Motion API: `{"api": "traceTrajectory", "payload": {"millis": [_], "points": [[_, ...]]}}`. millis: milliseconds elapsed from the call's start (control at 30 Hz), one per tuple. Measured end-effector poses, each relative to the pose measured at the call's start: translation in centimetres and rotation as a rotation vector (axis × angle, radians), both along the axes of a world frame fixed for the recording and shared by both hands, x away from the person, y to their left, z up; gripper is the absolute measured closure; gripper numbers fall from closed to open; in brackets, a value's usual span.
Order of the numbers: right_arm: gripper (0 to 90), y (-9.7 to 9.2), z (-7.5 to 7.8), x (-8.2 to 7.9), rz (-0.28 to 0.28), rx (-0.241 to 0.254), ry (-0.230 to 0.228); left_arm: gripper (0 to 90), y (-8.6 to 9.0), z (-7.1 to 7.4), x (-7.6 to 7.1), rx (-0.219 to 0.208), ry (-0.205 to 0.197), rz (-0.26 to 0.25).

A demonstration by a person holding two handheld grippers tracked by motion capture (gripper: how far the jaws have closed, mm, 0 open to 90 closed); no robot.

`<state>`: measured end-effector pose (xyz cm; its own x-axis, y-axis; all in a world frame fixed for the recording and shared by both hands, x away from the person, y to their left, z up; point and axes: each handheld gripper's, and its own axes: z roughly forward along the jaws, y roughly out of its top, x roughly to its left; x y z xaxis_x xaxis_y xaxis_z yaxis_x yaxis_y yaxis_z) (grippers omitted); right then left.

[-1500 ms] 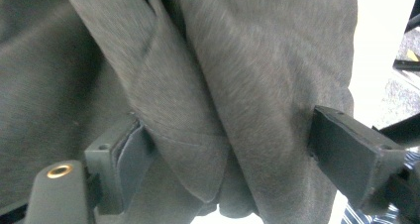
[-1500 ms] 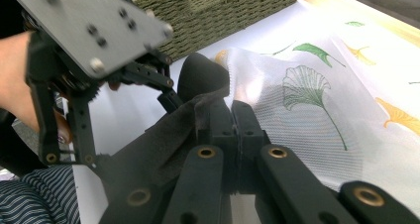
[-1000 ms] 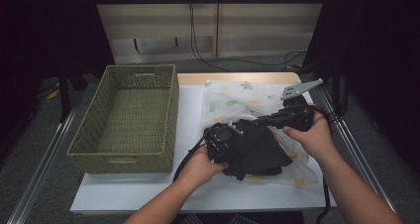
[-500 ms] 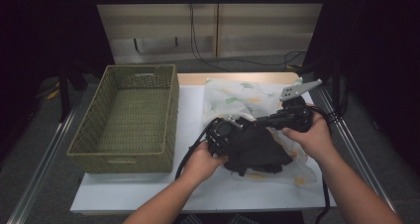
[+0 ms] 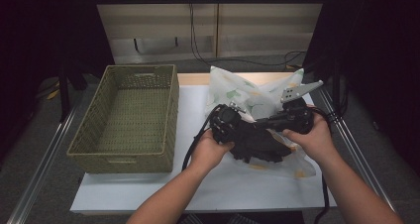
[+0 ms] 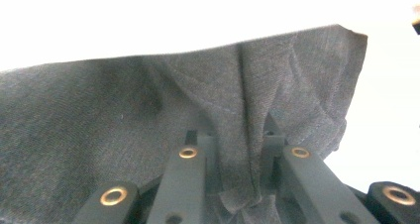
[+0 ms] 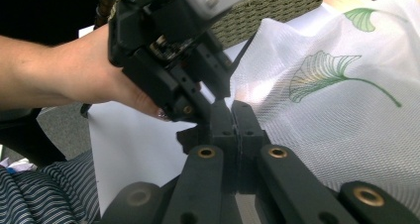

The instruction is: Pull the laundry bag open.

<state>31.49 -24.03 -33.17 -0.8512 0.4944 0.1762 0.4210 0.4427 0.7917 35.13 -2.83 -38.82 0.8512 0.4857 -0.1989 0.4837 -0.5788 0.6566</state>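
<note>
My left gripper (image 6: pixel 236 184) has just been closing, its fingers pinching a dark knit cloth (image 6: pixel 124 125) fold. My right gripper (image 7: pixel 233 120) is clenched on sheer leaf-print mesh (image 7: pixel 346 100), edge hidden. Woven basket (image 5: pixel 129 110) at 9 o'clock.

Overhead light: your worktop (image 5: pixel 148 184) sits lit, surroundings fall dark.
Glare: left gripper view's background is blown white.
Focus: close jaws look soft.
</note>
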Motion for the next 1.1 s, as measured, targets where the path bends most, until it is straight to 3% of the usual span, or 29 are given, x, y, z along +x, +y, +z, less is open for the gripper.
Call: {"api": "traceTrajectory", "payload": {"millis": [300, 600, 733, 767, 833, 1033, 1100], "points": [[90.0, -0.1, 0.1, -0.2, 0.000, 0.013, 0.000, 79.2, 0.0, 0.7, 1.0, -0.023, -0.028, 0.049], [90.0, 0.3, -0.1, -0.2, 0.012, 0.011, 0.007, 79.0, -0.1, -0.9, 2.5, -0.013, -0.026, 0.144], [90.0, 0.2, -0.5, -0.2, 0.016, 0.014, 0.015, 79.0, -0.3, -1.2, 2.7, -0.028, -0.049, 0.180], [90.0, 0.2, -0.5, -0.2, 0.016, 0.015, 0.016, 78.9, -0.2, -1.2, 2.8, -0.006, -0.053, 0.173], [90.0, 0.2, -0.7, -0.1, 0.014, 0.013, 0.016, 78.7, -0.2, -1.6, 3.1, -0.028, -0.040, 0.192], [90.0, -0.3, -1.3, 0.2, -0.006, 0.010, 0.025, 75.6, -0.2, -2.2, 2.8, -0.020, -0.006, 0.154], [90.0, -0.6, -1.3, 0.3, -0.016, 0.009, 0.024, 74.5, -0.2, -2.0, 2.4, 0.004, -0.014, 0.134]]}}
